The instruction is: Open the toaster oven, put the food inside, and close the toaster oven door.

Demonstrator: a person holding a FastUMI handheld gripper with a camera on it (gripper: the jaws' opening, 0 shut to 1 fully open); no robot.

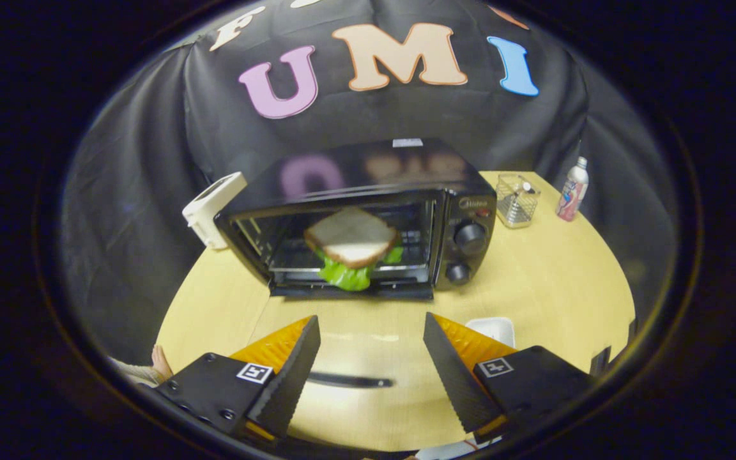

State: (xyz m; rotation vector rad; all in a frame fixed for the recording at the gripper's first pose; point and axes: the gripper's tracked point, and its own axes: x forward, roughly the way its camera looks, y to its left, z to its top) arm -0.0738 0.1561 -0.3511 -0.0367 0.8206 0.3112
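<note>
Gripper view showed the hand-held gripper [368, 364] spread wide and holding nothing, while the sandwich [352, 246] sat at twelve o'clock, half out of the open toaster oven [464, 211], so closing the door [352, 291] might have squashed it.

Round wooden table [553, 287], toaster oven [368, 211] at its middle, white timer [213, 207] beside it, wire basket [517, 201], spray bottle [572, 190], white tray [492, 329], gripper [371, 370] fingers spread above it.

sandwich [351, 246] blurred, white tray [492, 330] partly hidden
</note>
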